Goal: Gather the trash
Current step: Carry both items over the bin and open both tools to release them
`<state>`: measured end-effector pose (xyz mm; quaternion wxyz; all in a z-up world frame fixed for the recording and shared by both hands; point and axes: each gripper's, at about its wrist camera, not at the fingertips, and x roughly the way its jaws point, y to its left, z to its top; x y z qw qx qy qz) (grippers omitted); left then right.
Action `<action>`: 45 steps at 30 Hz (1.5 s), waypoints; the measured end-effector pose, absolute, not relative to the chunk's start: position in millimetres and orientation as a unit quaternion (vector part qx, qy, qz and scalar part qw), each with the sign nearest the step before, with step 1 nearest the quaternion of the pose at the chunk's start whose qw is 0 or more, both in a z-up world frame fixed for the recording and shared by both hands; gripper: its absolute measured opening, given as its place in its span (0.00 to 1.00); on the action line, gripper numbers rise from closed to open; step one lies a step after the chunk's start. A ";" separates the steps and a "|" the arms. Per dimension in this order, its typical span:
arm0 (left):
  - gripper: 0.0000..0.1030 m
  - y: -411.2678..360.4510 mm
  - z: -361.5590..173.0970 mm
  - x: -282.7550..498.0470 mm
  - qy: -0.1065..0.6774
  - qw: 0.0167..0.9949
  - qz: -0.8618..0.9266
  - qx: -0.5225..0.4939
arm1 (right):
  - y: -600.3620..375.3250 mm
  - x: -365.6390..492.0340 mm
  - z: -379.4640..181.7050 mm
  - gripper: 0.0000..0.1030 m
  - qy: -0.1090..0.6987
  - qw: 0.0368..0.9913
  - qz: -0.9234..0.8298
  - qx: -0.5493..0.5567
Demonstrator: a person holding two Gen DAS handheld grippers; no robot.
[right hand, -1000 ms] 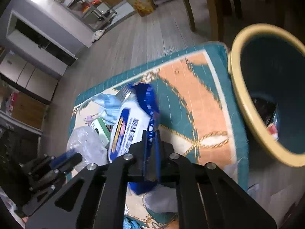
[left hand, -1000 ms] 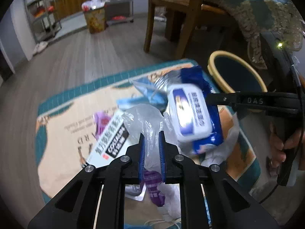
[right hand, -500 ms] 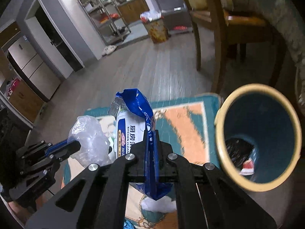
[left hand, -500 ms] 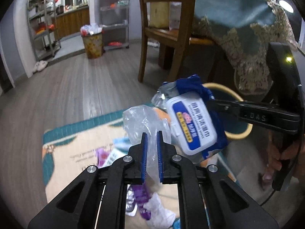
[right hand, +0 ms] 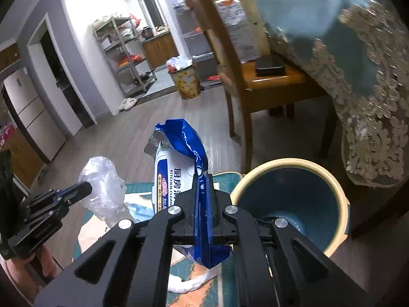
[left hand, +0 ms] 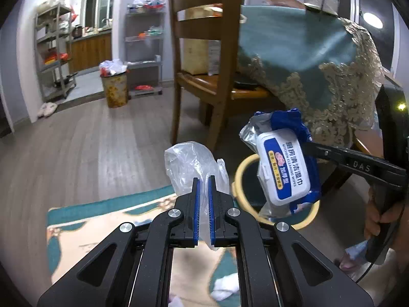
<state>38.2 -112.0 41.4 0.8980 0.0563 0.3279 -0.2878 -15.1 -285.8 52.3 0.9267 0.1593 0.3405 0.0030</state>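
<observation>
Trash held aloft near the bin (right hand: 342, 199): left claw (left hand: 203, 179) clamped on a clear bag (left hand: 189, 163), right claw (right hand: 203, 179) clamped on a wipes pack (right hand: 176, 168).

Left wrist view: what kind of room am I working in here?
Most likely a home dining area opening onto a kitchen. A wooden chair stands at a table under a lace-edged tablecloth, and storage shelves with a full trash can sit behind on the wood floor.

Left gripper (left hand: 203, 179): fingers pinched together on clear plastic, tilted downward.
Right gripper (right hand: 203, 179): fingers clamped on blue wrapper.
Hand (left hand: 377, 216): wraps right gripper's handle.
</observation>
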 end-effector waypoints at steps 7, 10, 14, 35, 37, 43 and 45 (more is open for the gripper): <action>0.07 -151.6 31.4 36.0 0.331 0.889 -0.308 0.074 | -322.3 -24.2 46.6 0.04 0.341 0.923 -0.013 0.178; 0.07 -166.4 23.2 37.4 0.338 0.884 -0.312 0.080 | -333.9 -27.2 44.7 0.04 0.342 0.922 -0.023 0.181; 0.07 -179.1 15.4 41.2 0.348 0.880 -0.316 0.074 | -349.7 -30.2 44.4 0.04 0.342 0.924 -0.046 0.165; 0.07 -254.7 -49.5 52.4 0.410 0.838 -0.344 0.103 | -408.3 -16.3 -23.3 0.04 0.419 0.886 -0.109 0.164; 0.07 -258.5 -55.8 52.6 0.413 0.836 -0.345 0.106 | -411.5 -16.5 -31.0 0.04 0.427 0.881 -0.115 0.168; 0.07 -266.4 -66.9 54.9 0.419 0.831 -0.351 0.101 | -418.7 -14.3 -48.5 0.04 0.443 0.868 -0.124 0.187; 0.07 -267.4 -68.6 56.5 0.420 0.831 -0.354 0.088 | -419.3 -13.5 -51.9 0.04 0.444 0.866 -0.131 0.186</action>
